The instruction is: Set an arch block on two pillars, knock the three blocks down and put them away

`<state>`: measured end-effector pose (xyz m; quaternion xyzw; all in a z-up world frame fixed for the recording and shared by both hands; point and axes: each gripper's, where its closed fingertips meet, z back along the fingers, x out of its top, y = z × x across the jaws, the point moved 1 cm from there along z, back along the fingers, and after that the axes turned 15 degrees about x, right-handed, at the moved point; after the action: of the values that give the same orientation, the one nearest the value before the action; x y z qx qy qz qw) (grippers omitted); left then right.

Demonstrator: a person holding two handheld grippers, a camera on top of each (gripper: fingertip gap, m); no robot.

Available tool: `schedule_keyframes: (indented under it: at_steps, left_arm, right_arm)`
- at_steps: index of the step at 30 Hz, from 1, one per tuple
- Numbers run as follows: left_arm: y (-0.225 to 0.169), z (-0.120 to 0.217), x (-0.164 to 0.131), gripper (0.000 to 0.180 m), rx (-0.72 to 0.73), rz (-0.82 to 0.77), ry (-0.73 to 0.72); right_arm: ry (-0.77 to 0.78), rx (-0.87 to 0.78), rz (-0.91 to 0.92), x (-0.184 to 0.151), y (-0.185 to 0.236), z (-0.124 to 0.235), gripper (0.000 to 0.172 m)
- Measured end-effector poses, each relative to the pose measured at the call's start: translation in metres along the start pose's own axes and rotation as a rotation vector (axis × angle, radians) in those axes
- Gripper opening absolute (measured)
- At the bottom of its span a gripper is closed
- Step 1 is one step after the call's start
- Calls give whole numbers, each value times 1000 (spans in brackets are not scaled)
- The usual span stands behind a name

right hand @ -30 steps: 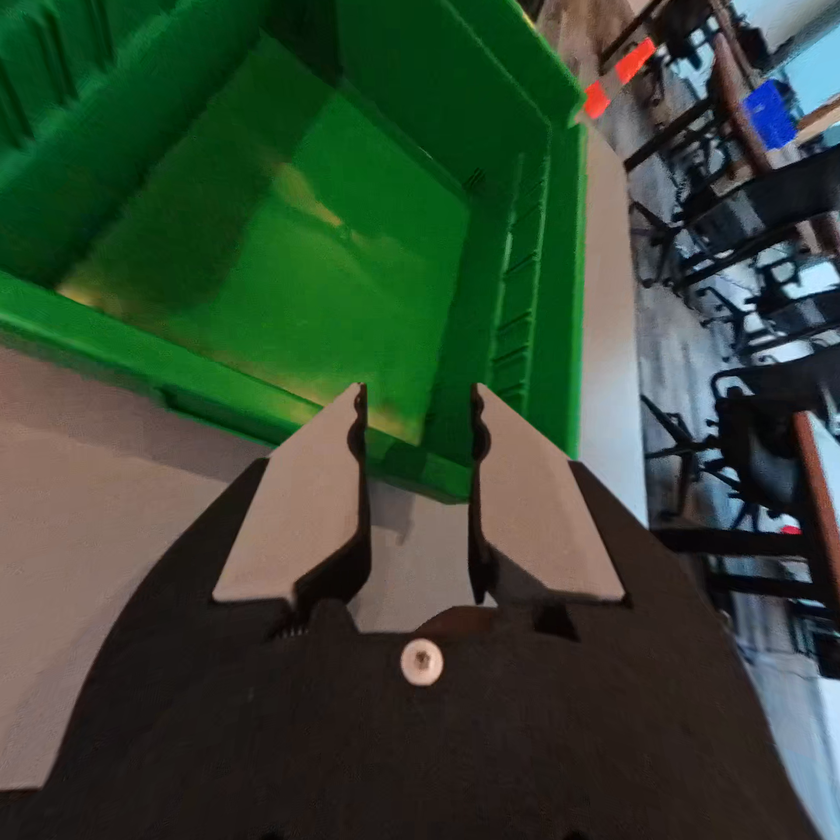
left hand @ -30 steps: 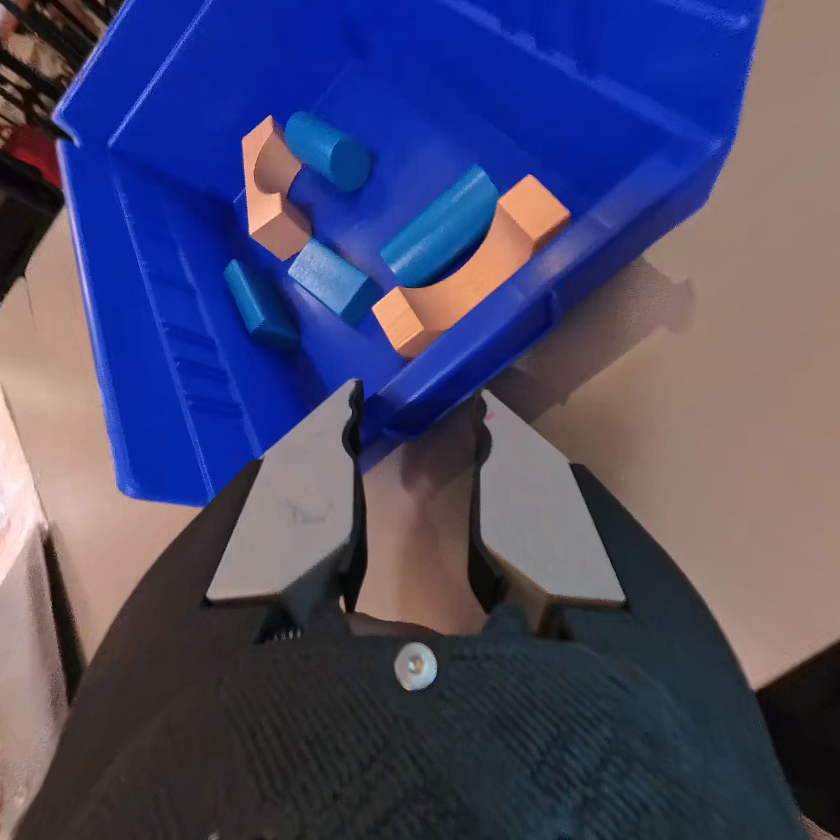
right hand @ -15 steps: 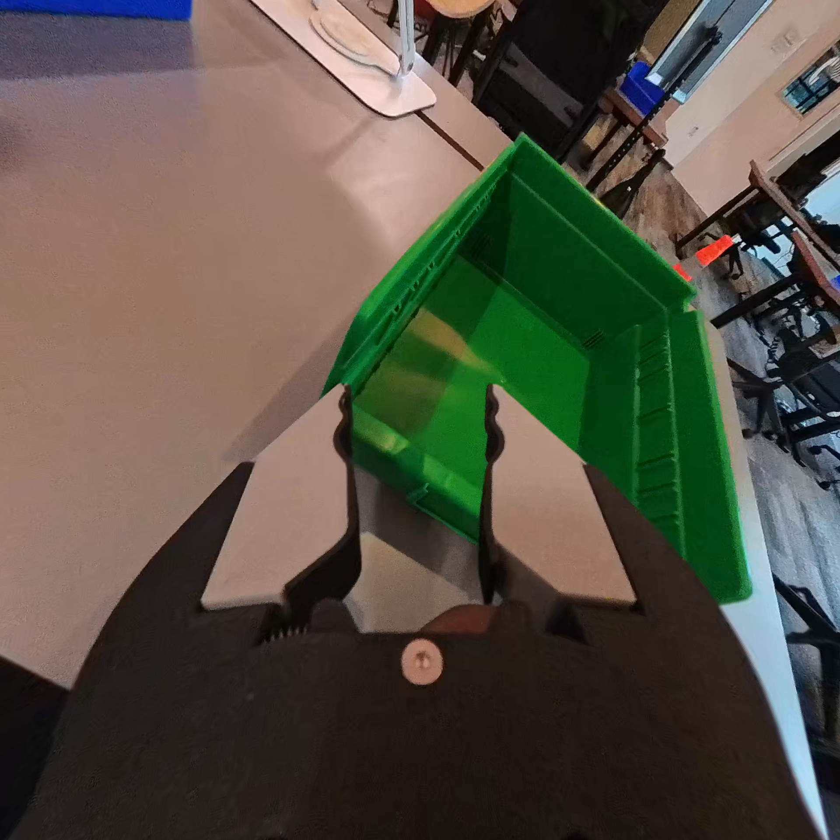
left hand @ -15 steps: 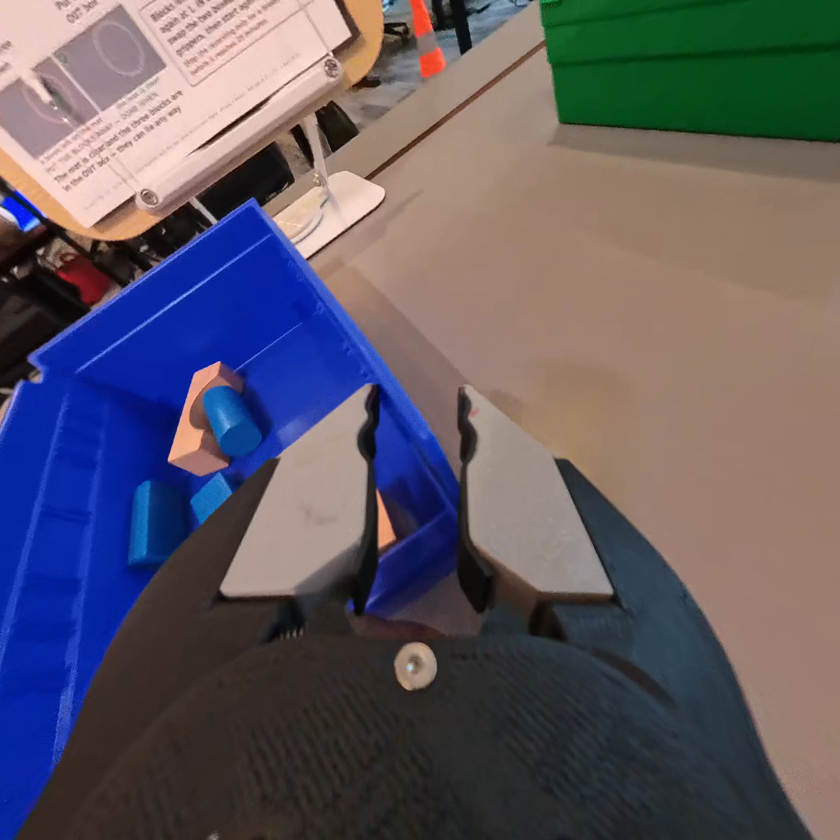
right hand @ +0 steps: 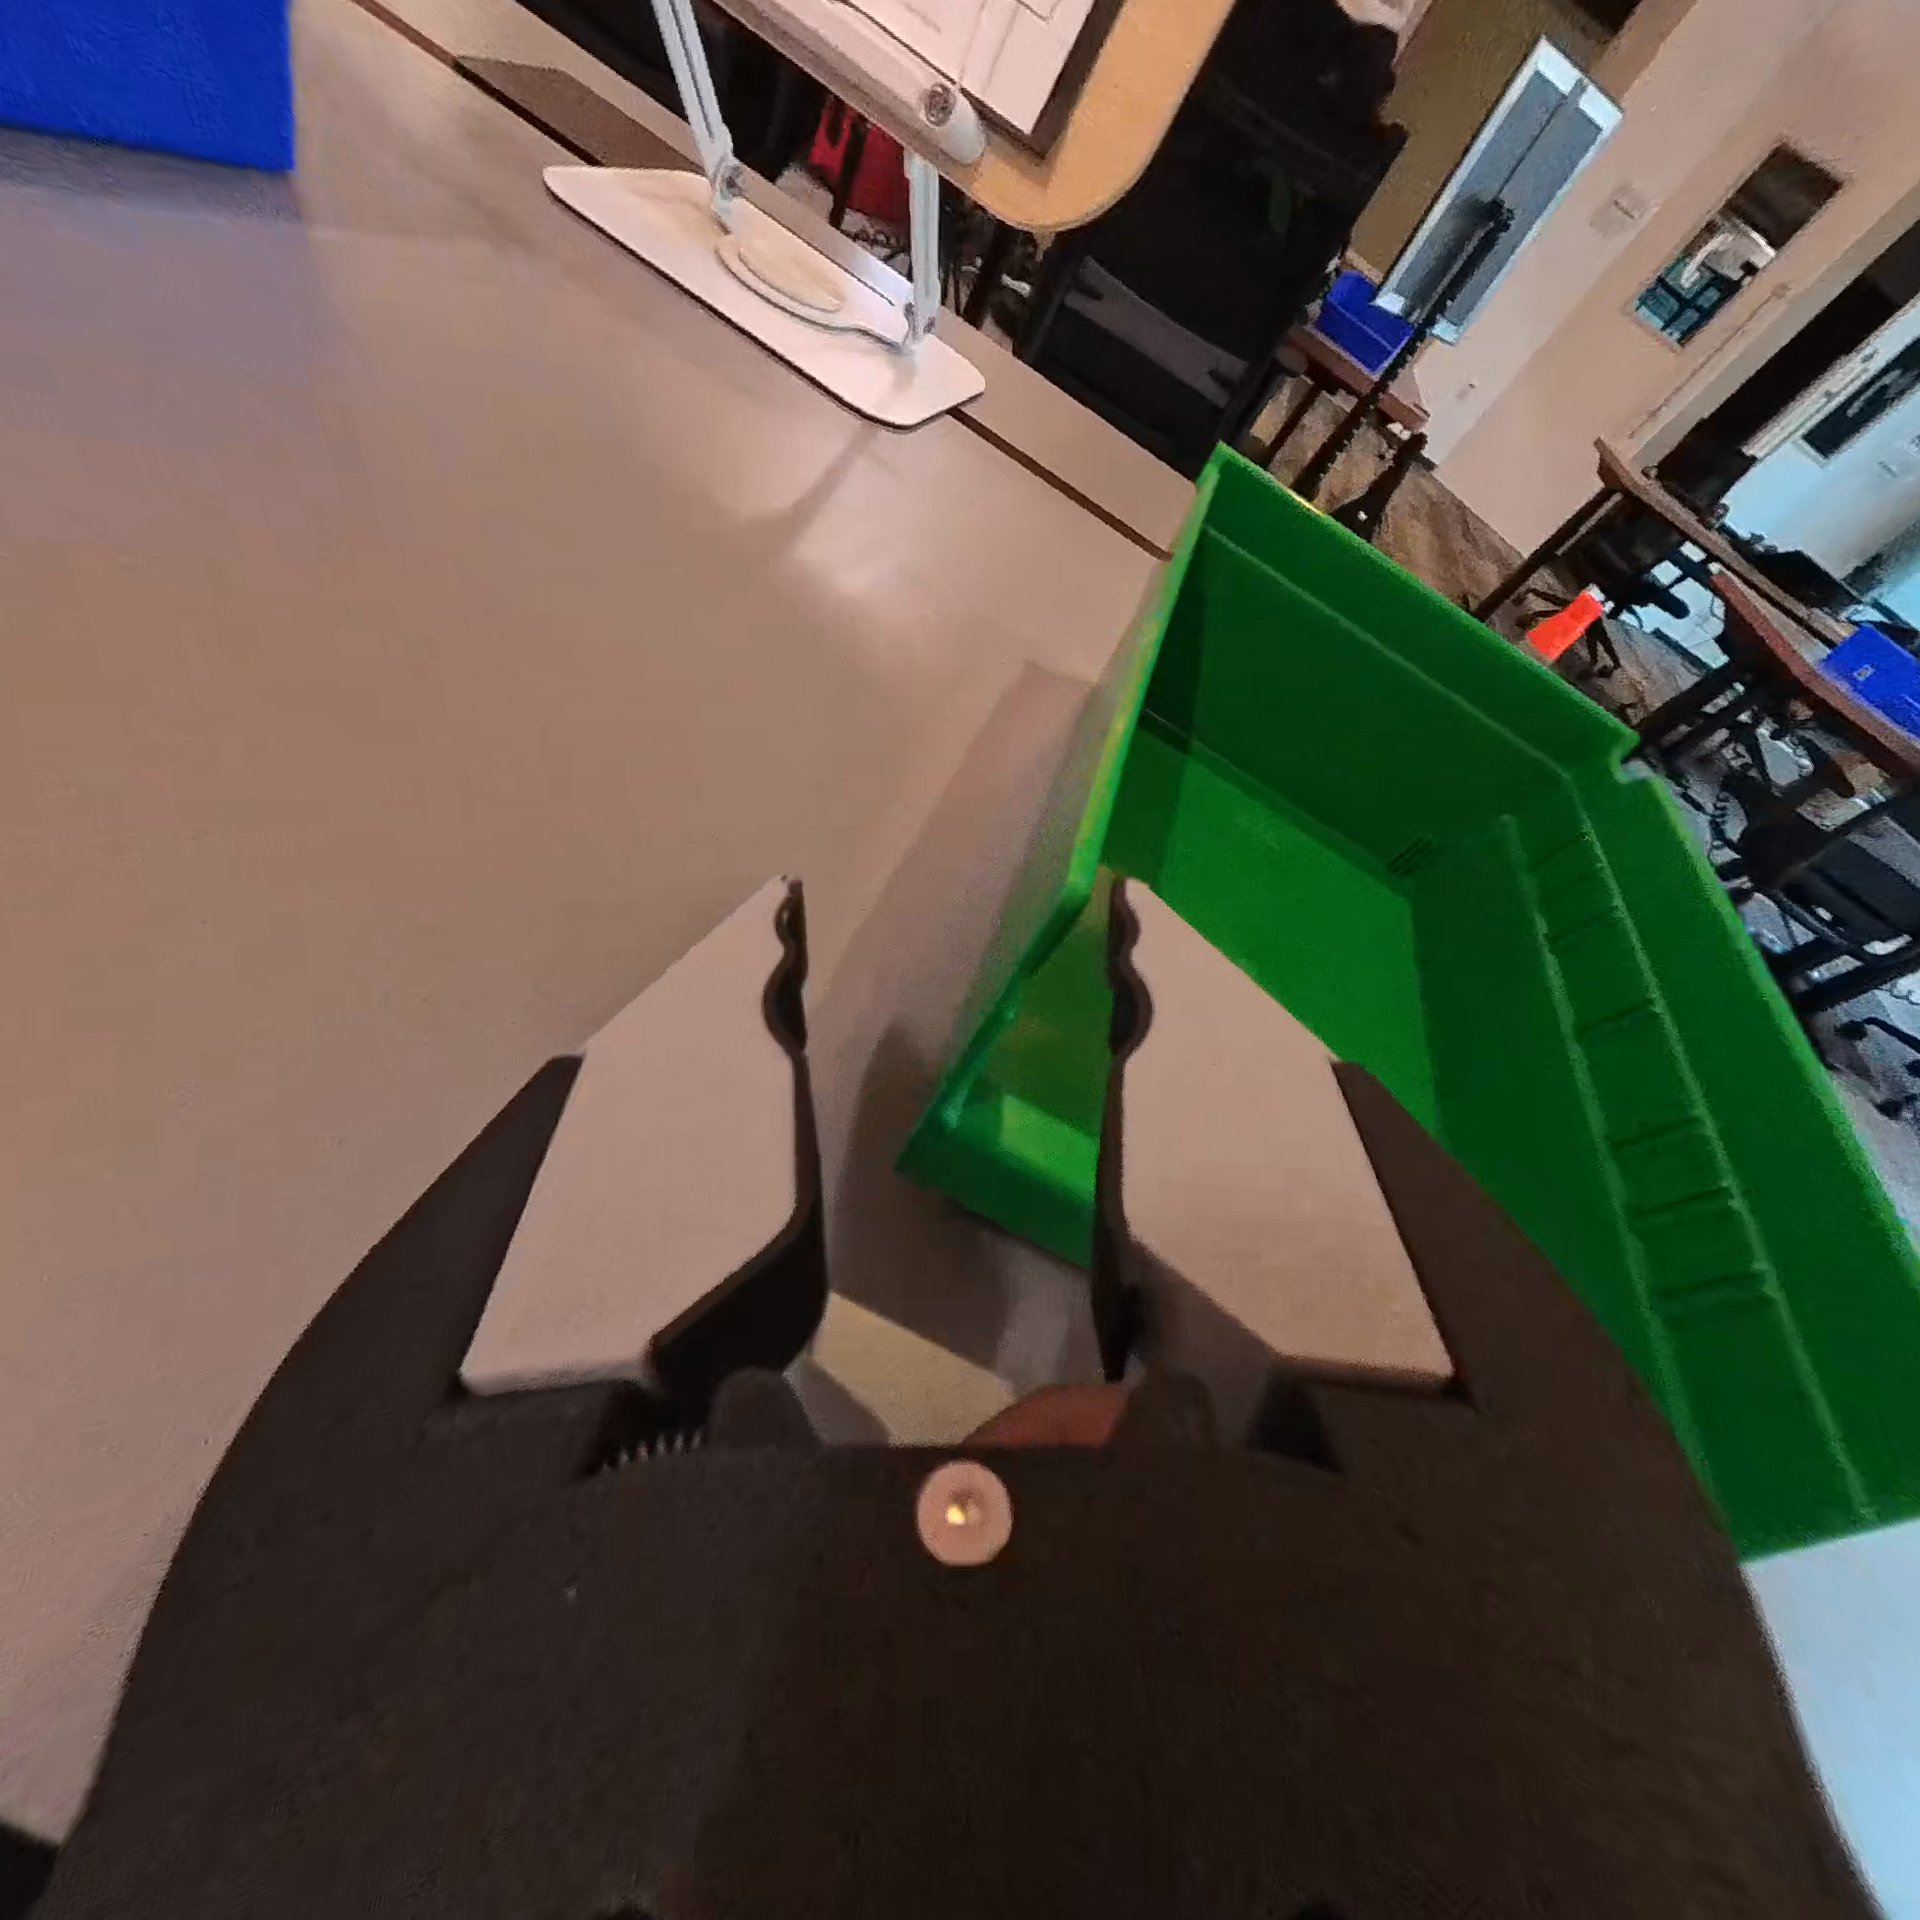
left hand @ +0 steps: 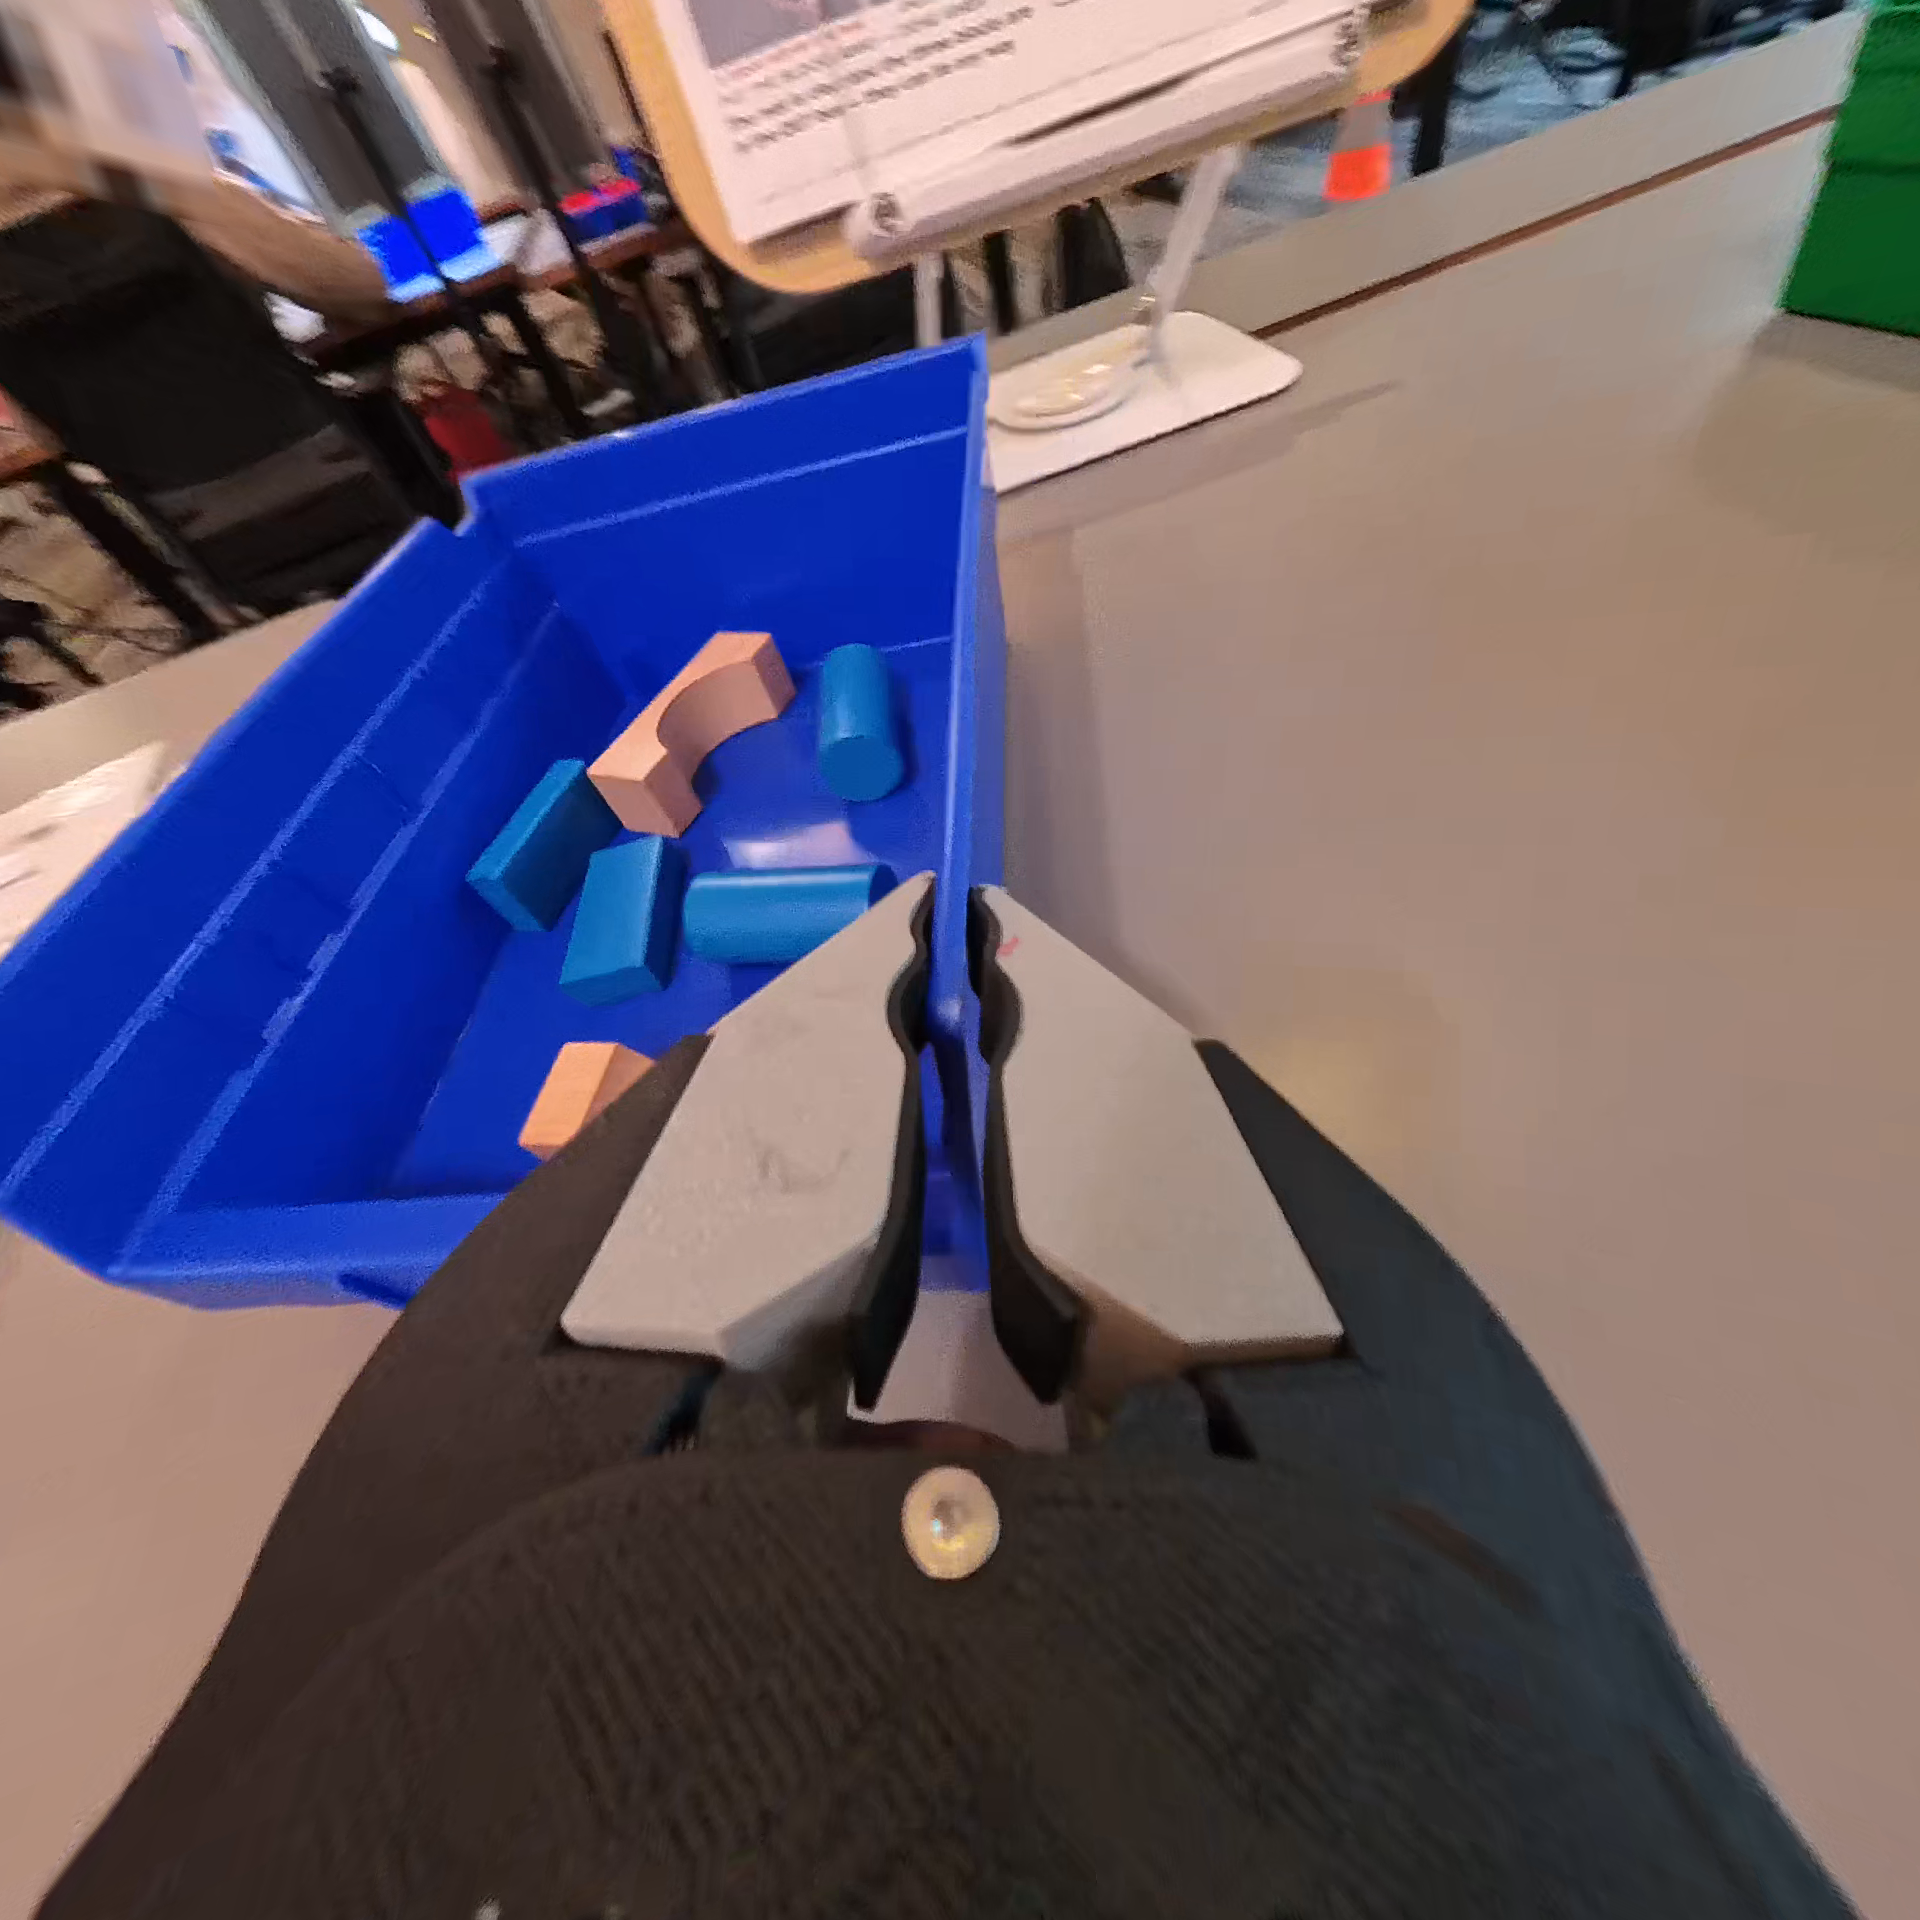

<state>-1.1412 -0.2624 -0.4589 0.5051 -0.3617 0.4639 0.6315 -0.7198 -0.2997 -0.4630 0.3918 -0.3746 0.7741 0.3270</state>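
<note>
Left gripper (left hand: 948, 904) pinches the blue bin (left hand: 312, 883) wall; right gripper (right hand: 956, 904) is spread astride the green bin (right hand: 1558, 831) wall.

To grip well, seat the wall deep between the right pads, then close squarely. Left of frame centre, the blue bin holds two arch blocks (left hand: 691, 732), two cylinders (left hand: 857, 722), two rectangular pillars (left hand: 618, 920).

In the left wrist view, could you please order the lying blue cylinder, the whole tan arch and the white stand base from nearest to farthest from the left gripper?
From the left gripper:
1. Lying blue cylinder, in the blue bin, just left of the fingertips.
2. Whole tan arch, deeper in the bin.
3. White stand base, on the table beyond the bin.
</note>
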Motion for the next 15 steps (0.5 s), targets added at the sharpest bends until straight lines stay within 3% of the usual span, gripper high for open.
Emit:
schedule_keyframes:
  at_steps: [3,5,15]
  left_arm:
    - [14,3,-4,0,50,93,-19]
    - [14,3,-2,1,52,86,-8]
    - [-20,11,15,51,-112,133,-43]
  right_arm:
    - [47,-37,-28,-8,-11,-10,44]
    - [86,-47,-25,-15,-16,-14,13]
    - [121,-130,-71,-22,-48,-27,6]
